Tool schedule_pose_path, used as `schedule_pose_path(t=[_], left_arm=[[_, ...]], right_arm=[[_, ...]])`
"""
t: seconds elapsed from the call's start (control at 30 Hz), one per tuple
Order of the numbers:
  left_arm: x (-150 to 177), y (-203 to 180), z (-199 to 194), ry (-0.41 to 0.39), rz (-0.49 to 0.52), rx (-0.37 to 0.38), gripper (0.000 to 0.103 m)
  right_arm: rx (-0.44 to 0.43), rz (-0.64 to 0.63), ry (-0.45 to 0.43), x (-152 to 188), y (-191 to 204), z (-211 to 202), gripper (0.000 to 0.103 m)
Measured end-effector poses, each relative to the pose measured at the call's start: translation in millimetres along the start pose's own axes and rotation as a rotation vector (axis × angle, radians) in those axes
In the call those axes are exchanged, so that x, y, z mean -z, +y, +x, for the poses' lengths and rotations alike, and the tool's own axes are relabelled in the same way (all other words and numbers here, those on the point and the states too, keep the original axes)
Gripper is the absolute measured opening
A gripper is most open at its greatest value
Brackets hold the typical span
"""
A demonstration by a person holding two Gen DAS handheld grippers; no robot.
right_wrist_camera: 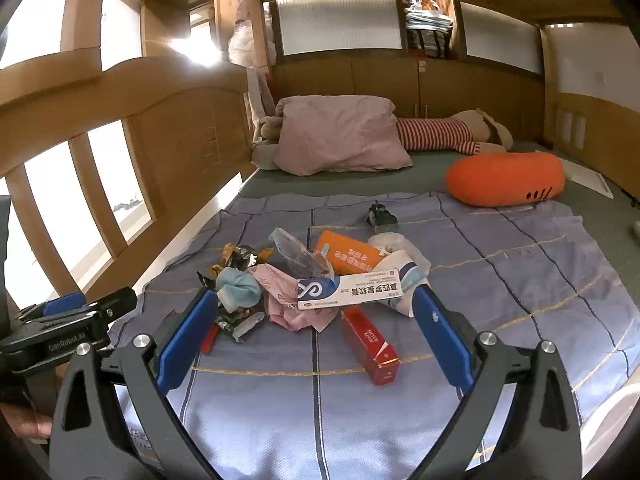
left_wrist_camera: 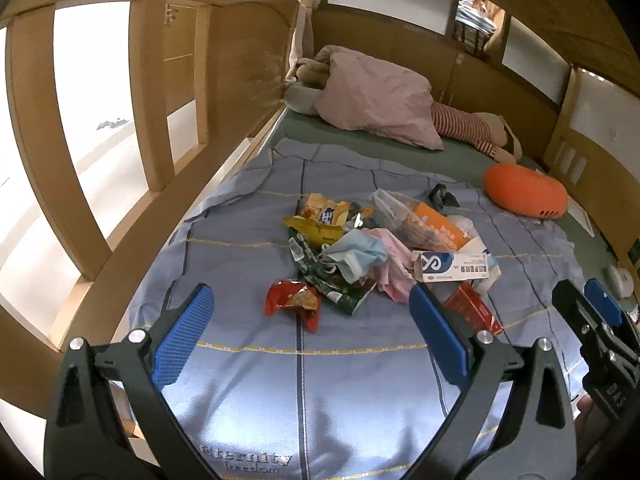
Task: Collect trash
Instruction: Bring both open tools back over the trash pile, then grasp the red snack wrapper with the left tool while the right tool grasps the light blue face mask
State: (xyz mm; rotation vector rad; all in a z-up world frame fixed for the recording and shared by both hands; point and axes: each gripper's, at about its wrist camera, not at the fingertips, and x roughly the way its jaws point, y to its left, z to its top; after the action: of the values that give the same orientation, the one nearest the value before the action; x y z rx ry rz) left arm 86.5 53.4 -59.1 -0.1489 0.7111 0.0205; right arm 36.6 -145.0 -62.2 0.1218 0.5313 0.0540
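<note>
A pile of trash lies on the blue blanket (left_wrist_camera: 248,264): a red crumpled wrapper (left_wrist_camera: 294,302), a green snack bag (left_wrist_camera: 332,280), a blue face mask (left_wrist_camera: 354,256), pink paper (left_wrist_camera: 394,268), a white and blue medicine box (left_wrist_camera: 452,266), an orange box (left_wrist_camera: 436,226) and a red box (left_wrist_camera: 474,310). My left gripper (left_wrist_camera: 312,336) is open and empty, hovering just short of the red wrapper. My right gripper (right_wrist_camera: 316,332) is open and empty above the red box (right_wrist_camera: 370,344), near the medicine box (right_wrist_camera: 352,290), mask (right_wrist_camera: 238,286) and pink paper (right_wrist_camera: 280,292).
A pink pillow (right_wrist_camera: 340,136), a striped plush toy (right_wrist_camera: 440,134) and an orange cushion (right_wrist_camera: 504,178) lie at the far end of the bed. A wooden slatted rail (left_wrist_camera: 100,184) runs along the left side. A small dark object (right_wrist_camera: 380,214) sits beyond the pile.
</note>
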Motion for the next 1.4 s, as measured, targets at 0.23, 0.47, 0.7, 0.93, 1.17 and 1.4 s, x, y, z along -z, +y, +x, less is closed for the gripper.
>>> schedule_pose_path(t=[0.23,0.47,0.7,0.93,1.17,1.4], left_arm=[[1,-5,1,0.004,0.019,0.002,0.098],[1,-8,6,0.008,0.033,0.011,0.098],[-4,-25,45,0.112,0.105,0.009,0.098],[-12,7,110,0.274,0.01,-0.039,0.091],[0,21,168,0.452,-0.029,-0.03,0.07],[-1,25,164,0.431,0.008,0.014,0.022]], right_arm=[[0.0,0.012,0.011,0,-4,1,0.096],[0.002,0.012,0.017,1,-4,4,0.096],[-0.053,0.096,0.086,-8,-11,39,0.096],[-0.224,0.285,0.278,-17,-8,115,0.095],[-0.371,0.425,0.444,-14,27,168,0.092],[-0.317,0.392,0.524,-6,58,214,0.082]])
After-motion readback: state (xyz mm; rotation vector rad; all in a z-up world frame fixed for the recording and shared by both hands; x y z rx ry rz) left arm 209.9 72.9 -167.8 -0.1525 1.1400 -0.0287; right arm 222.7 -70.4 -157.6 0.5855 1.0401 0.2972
